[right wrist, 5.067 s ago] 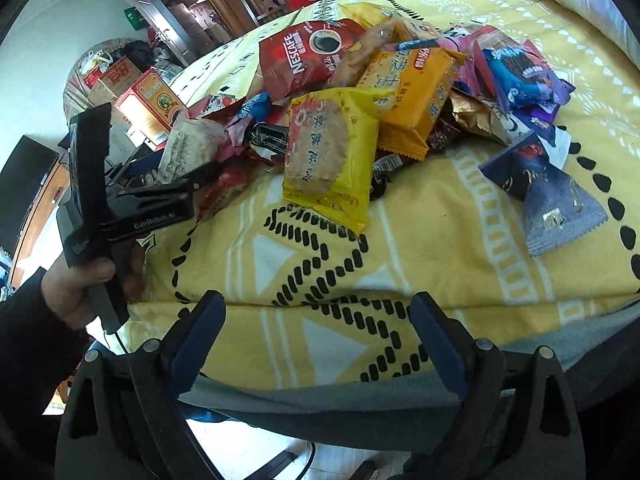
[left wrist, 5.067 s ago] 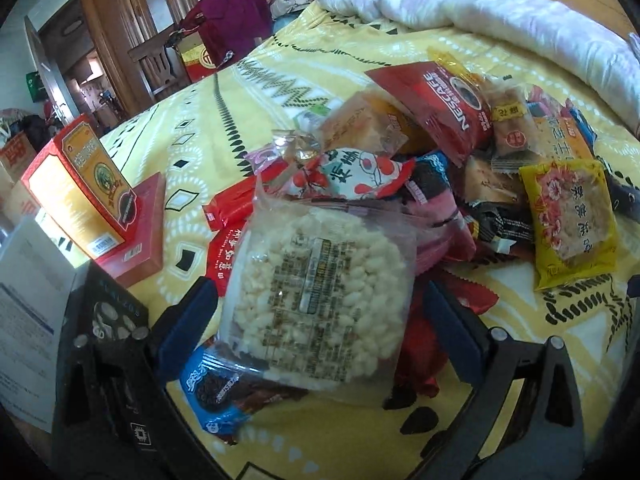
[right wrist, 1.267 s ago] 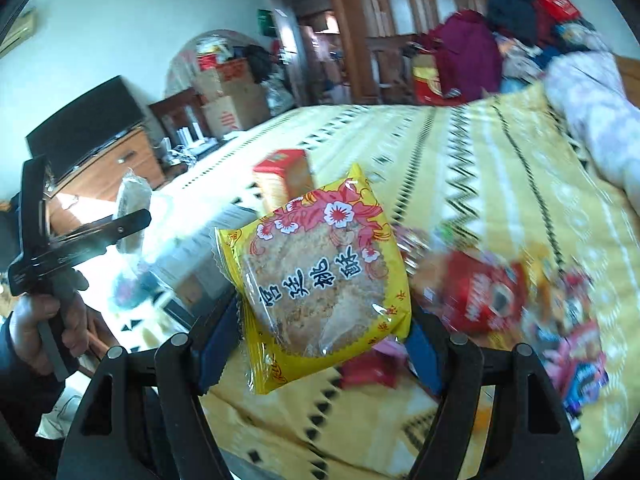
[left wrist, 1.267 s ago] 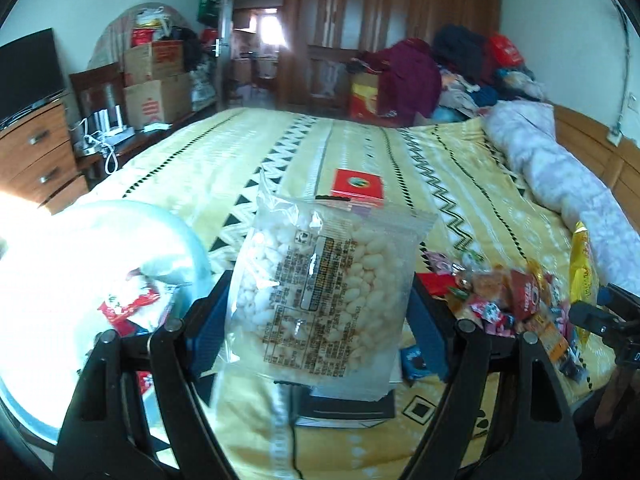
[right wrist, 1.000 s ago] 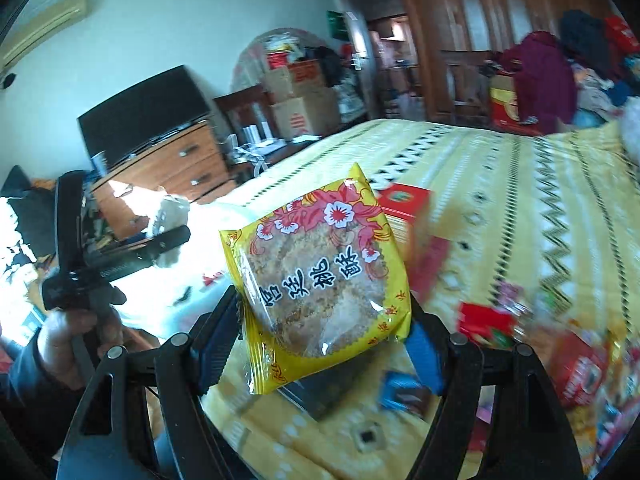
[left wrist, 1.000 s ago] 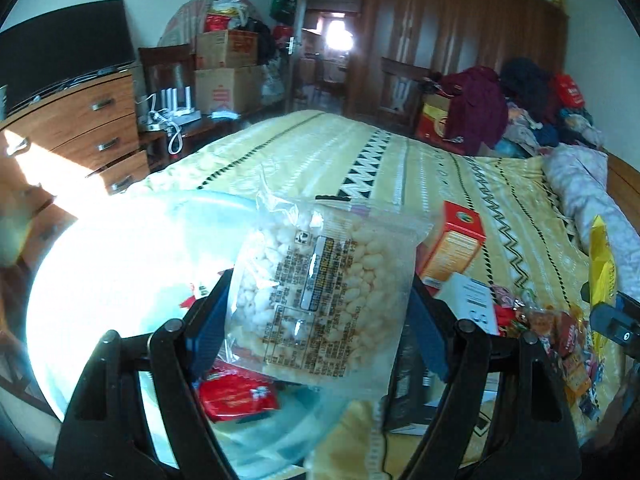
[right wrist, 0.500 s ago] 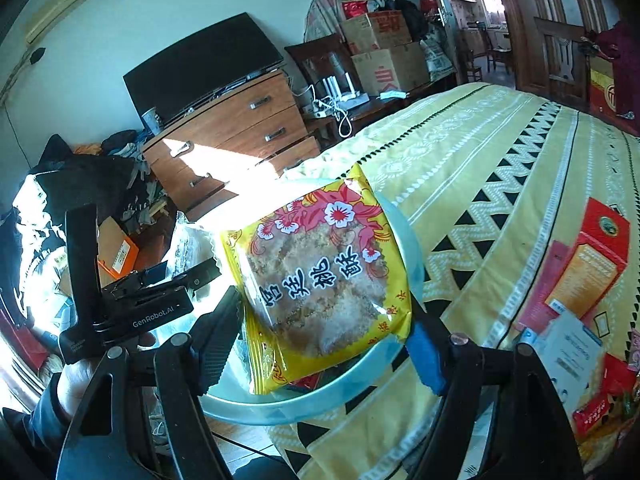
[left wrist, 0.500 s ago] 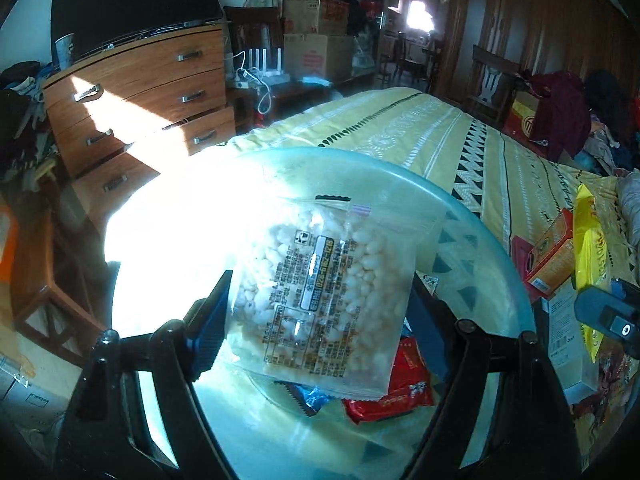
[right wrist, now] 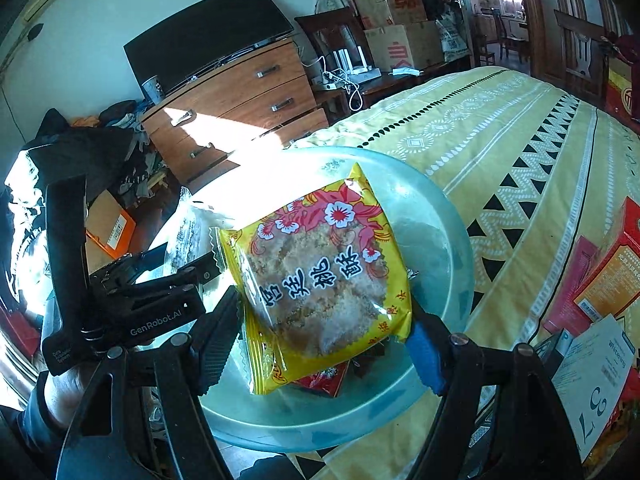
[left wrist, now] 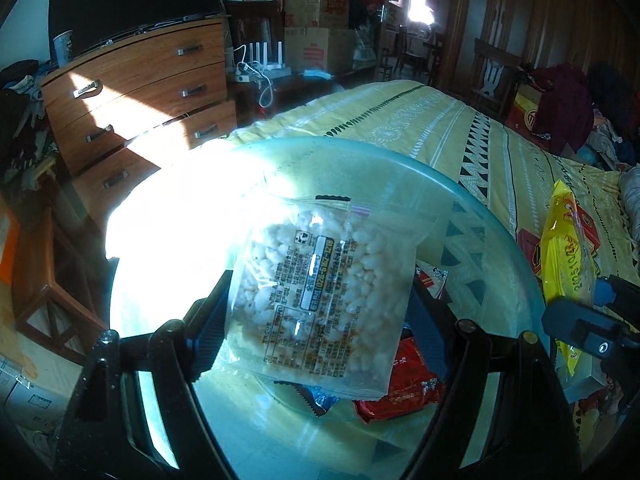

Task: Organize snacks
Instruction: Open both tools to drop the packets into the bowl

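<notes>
My left gripper (left wrist: 316, 328) is shut on a clear bag of white puffed-rice snack (left wrist: 320, 292), held over a pale blue round basin (left wrist: 492, 240). Red and blue snack packets (left wrist: 404, 392) lie in the basin under the bag. My right gripper (right wrist: 324, 320) is shut on a yellow flowered cake packet (right wrist: 320, 276), also over the basin (right wrist: 452, 248). In the right wrist view the left gripper (right wrist: 176, 276) shows at the left with the clear bag edge-on. In the left wrist view the yellow packet (left wrist: 560, 264) shows at the right edge.
The basin stands at the corner of a bed with a yellow patterned cover (right wrist: 520, 140). Red and orange boxes (right wrist: 600, 276) and a white leaflet (right wrist: 596, 376) lie on the bed to the right. A wooden dresser (left wrist: 136, 96) with a television stands behind, a wooden stool (left wrist: 44, 296) at the left.
Both grippers swung left from the bed to over the basin, each still holding its packet. In the last half second they barely moved.
</notes>
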The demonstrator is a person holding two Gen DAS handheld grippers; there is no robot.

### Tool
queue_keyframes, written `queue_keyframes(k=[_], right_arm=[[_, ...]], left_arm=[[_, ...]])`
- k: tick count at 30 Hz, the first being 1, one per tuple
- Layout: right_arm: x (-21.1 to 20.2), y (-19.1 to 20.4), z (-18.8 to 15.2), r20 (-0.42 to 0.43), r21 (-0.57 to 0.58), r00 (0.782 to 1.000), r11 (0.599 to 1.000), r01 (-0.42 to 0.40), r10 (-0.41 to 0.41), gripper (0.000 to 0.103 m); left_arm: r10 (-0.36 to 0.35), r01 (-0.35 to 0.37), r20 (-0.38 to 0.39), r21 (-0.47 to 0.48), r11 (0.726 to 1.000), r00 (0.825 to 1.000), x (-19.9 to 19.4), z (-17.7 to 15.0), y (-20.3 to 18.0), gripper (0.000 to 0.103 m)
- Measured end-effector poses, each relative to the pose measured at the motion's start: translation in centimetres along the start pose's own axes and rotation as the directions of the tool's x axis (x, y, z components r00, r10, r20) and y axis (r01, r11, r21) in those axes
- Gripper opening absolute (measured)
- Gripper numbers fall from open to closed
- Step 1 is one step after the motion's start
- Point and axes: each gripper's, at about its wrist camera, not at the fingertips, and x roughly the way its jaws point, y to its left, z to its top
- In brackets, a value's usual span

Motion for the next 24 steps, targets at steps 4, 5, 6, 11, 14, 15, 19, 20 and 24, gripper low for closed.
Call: queue_keyframes(k=[4,5,6,11,14,15,19,20,24], right_arm=[[-0.1,0.4,0.0,-0.004,-0.006,1.0,1.0,0.001,-0.001,0.079],[0.0,0.4,0.0,-0.006,-0.007,1.0,1.0,0.001,-0.001,0.079],[0.0,0.5,-0.1,-0.007,-0.007,1.0,1.0,0.001,-0.001,0.079],[0.4,0.5,-0.1,-0.017,-0.007,1.0,1.0,-0.002,0.002,0.081],[0.5,0.5,-0.1,-0.016,-0.004,1.0,1.0,0.001,-0.001,0.083],[0.6,0.5,-0.1,-0.016,-0.002,1.0,1.0,0.0,0.0,0.084],[0.4,0.6,-0.1,-0.009,0.0,1.0,1.0,0.001,-0.001,0.087],[0.1,0.6,-0.2,-0.003,0.001,1.0,1.0,0.0,0.0,0.089],[-1.3,0.7,-0.4,0.025,0.004,1.0,1.0,-0.004,0.004,0.09]], left_arm=[[-0.002,0.002,-0.005,-0.008,1.0,1.0,0.1,0.0,0.4,0.081],[-0.003,0.003,-0.007,-0.009,1.0,1.0,0.2,0.0,0.5,0.081],[-0.003,0.003,-0.007,-0.011,1.0,1.0,0.3,0.1,0.5,0.081],[0.001,-0.001,-0.01,-0.012,1.0,1.0,0.4,0.2,0.7,0.082],[0.004,-0.004,-0.017,-0.01,1.0,1.0,0.6,0.2,0.8,0.082],[0.006,-0.006,-0.019,-0.008,1.0,1.0,0.6,0.2,0.7,0.082],[0.026,-0.026,-0.017,0.0,1.0,1.0,0.7,0.0,0.7,0.086],[0.03,-0.03,-0.014,0.0,1.0,0.999,0.6,0.0,0.7,0.088],[0.045,-0.045,-0.012,0.012,0.999,0.999,0.6,0.0,0.8,0.092]])
